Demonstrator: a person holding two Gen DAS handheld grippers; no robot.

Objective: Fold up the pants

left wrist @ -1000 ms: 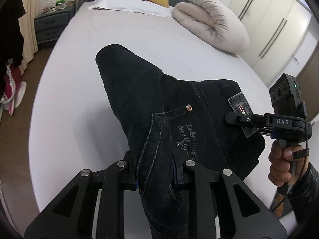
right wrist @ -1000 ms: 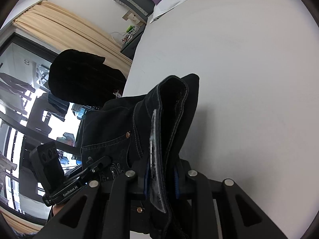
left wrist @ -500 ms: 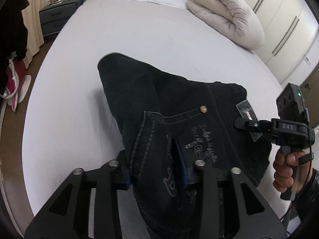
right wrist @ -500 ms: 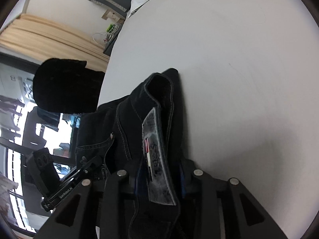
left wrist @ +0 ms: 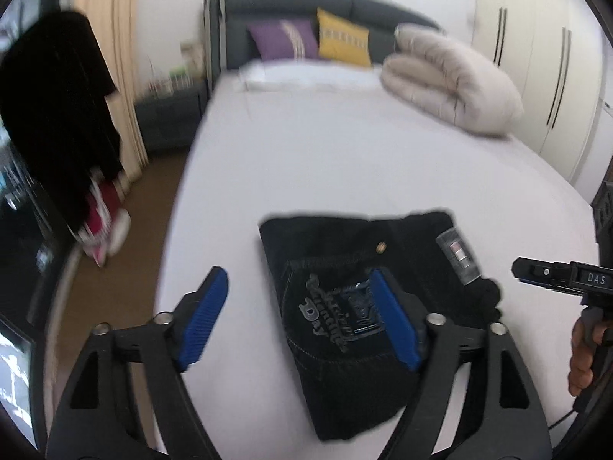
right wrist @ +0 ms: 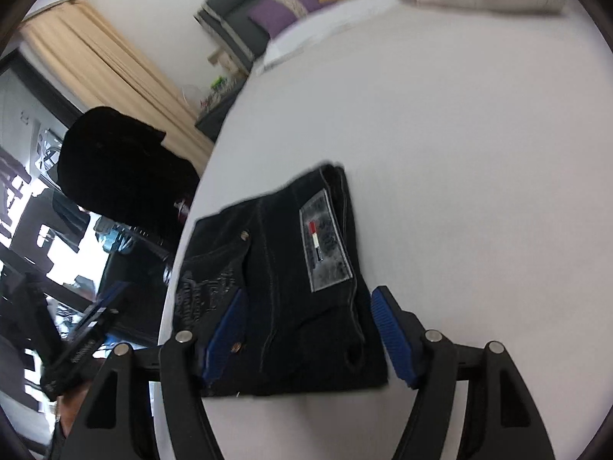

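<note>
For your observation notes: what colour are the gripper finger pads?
Blue, ribbed pads; clearest in the right wrist view.

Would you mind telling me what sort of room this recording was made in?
Most likely a bedroom in a home. The dark pants lie folded on a wide bed with purple and yellow cushions at a padded headboard, a rolled duvet beside them, and tall wardrobe doors along the wall.

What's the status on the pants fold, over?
Both tools open, jaws just spread: left tool, right tool. Pants lie folded, released, on the bed. Nothing in the way.
</note>
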